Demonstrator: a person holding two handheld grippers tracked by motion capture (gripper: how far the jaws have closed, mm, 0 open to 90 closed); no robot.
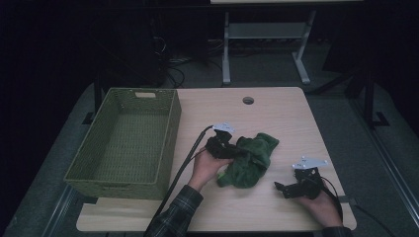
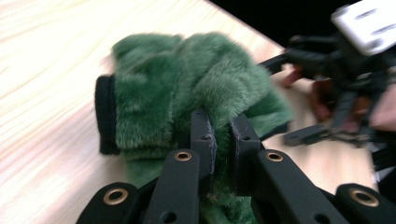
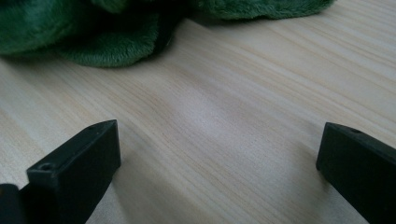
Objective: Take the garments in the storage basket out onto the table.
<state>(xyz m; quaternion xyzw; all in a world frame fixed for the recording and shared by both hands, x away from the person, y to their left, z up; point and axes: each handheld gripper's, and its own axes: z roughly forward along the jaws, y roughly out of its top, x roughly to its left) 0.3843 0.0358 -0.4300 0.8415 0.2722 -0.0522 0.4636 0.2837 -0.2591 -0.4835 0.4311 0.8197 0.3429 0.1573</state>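
One green cloth [image 1: 251, 160], one basket [image 1: 126, 140] and two hand-held grippers share the tabletop [image 1: 276, 116]. The cloth is a plush, deep-green piece with a dark band along one end, crumpled into a loose heap near the middle of the tabletop, closer to its near edge. The left hand-held gripper [image 1: 221, 146] sits at the cloth's left side, its jaws pinched narrow on a fold of the fur. The right hand-held gripper [image 1: 289, 189] rests by the near right corner, apart from the cloth, its jaws spread wide over bare wood. The woven green basket stands along the left edge.
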